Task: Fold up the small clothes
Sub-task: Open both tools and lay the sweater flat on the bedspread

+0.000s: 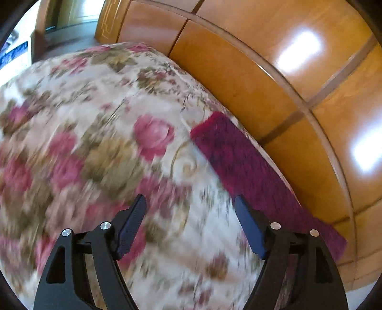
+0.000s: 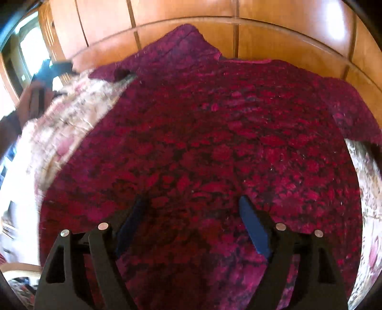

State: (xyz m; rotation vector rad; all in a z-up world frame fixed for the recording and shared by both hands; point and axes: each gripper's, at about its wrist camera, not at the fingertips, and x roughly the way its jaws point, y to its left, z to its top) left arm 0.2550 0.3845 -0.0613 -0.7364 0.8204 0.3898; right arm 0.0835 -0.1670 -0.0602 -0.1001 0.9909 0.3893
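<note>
A dark red patterned knit sweater [image 2: 214,143] lies spread flat on a floral bedspread [image 2: 71,114], neckline toward the wooden headboard. My right gripper [image 2: 193,202] hovers over the sweater's lower part, open, nothing between its fingers. In the left wrist view only one red sleeve [image 1: 250,167] shows, running along the bed's right edge. My left gripper [image 1: 189,202] is open above the floral bedspread [image 1: 95,119], the sleeve just beyond its right finger [image 1: 248,224]. The other gripper and a hand [image 2: 38,95] appear blurred at the far left of the right wrist view.
A glossy wooden panelled headboard [image 1: 274,71] borders the bed on the right in the left wrist view and stands behind the sweater, headboard [image 2: 191,28], in the right wrist view. A doorway [image 1: 71,16] opens at the far left.
</note>
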